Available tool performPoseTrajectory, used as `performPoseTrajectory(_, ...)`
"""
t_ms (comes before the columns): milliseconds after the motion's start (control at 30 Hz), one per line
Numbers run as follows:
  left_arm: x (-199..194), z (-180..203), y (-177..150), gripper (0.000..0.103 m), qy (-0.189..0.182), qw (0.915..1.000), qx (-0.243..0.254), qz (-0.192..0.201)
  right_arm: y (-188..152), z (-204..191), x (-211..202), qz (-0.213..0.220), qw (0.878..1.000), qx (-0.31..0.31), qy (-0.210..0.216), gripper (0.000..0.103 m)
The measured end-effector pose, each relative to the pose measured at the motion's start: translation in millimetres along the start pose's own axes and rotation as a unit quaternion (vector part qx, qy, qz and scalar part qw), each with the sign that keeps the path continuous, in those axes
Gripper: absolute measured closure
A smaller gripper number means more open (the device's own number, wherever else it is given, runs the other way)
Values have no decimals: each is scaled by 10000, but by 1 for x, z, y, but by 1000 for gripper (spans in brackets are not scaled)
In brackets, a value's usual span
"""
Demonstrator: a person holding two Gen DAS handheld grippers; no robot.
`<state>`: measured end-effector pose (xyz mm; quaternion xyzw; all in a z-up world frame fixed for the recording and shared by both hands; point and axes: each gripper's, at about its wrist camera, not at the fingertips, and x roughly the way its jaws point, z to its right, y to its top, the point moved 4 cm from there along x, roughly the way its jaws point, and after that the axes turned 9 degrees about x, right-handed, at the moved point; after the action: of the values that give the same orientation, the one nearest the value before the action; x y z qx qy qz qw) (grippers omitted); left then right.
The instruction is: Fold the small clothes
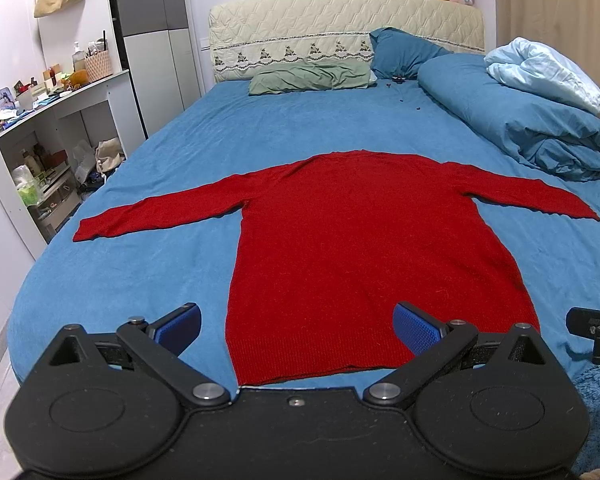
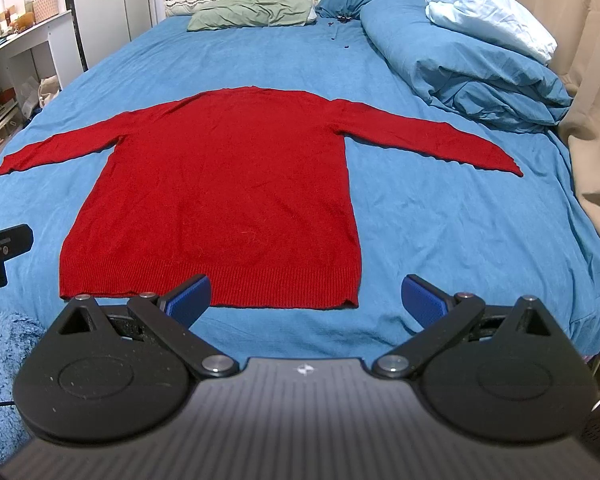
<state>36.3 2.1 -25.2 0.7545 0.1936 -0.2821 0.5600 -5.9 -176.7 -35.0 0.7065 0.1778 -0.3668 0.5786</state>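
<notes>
A red knit sweater [image 1: 352,240] lies flat on the blue bed sheet [image 1: 140,280], hem toward me, both sleeves spread out to the sides. It also shows in the right wrist view [image 2: 228,184]. My left gripper [image 1: 298,326] is open and empty, held above the hem's left half. My right gripper [image 2: 306,296] is open and empty, held above the hem's right corner. Each gripper's edge shows in the other's view: the right gripper at the far right [image 1: 596,328], the left gripper at the far left [image 2: 0,252].
A bunched blue duvet [image 1: 532,120] with a pale blue cloth lies at the bed's right. A green pillow [image 1: 312,76] and a blue pillow [image 1: 404,50] lie by the headboard. Cluttered white shelves [image 1: 52,148] stand left. A beige curtain [image 2: 592,80] hangs right. A fluffy blue rug [image 2: 4,360] lies below.
</notes>
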Motion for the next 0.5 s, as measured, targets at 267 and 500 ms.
performPoseTrajectory(267,0,0,0,0,7,10000,-15,-5,0,0,0,-4,10000,-2,8,0)
performPoseTrajectory(500,0,0,0,0,8,10000,-31,-25,0,1,0,4,10000,-24,12,0)
